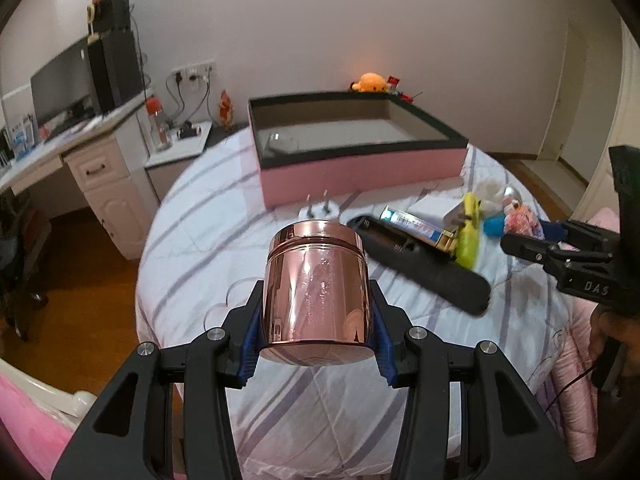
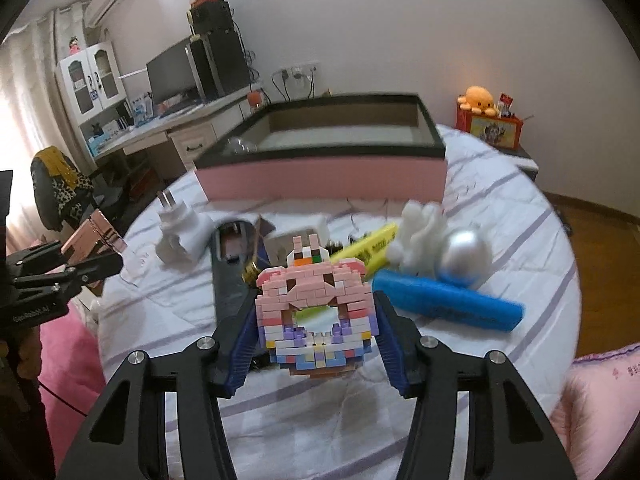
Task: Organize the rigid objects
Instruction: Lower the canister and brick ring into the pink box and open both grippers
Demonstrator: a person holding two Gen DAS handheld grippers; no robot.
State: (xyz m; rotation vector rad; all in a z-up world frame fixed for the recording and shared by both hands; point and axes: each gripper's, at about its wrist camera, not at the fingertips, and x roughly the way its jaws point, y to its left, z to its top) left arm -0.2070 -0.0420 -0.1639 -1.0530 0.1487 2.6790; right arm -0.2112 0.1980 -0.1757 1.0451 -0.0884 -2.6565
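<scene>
left hand-held gripper [image 1: 316,316] clamps copper tin [image 1: 316,284], slick, rigid | right hand-held gripper [image 2: 316,328] grips brick donut [image 2: 316,312], light, crumbly; hold flanks

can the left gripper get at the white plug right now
Probably not: the left gripper is shut on the copper tin, so its jaws are full. The plug itself lies uncovered on the bed.

Both fisheye cameras are riding just behind their own fingers, tilting down across the striped bedspread [image 1: 192,216] toward the far wall. The left one is sitting very near its rose-gold canister [image 1: 316,292], the right one its brick donut [image 2: 316,312]. Both are sharing the pink box [image 1: 360,176], centre and far.
</scene>
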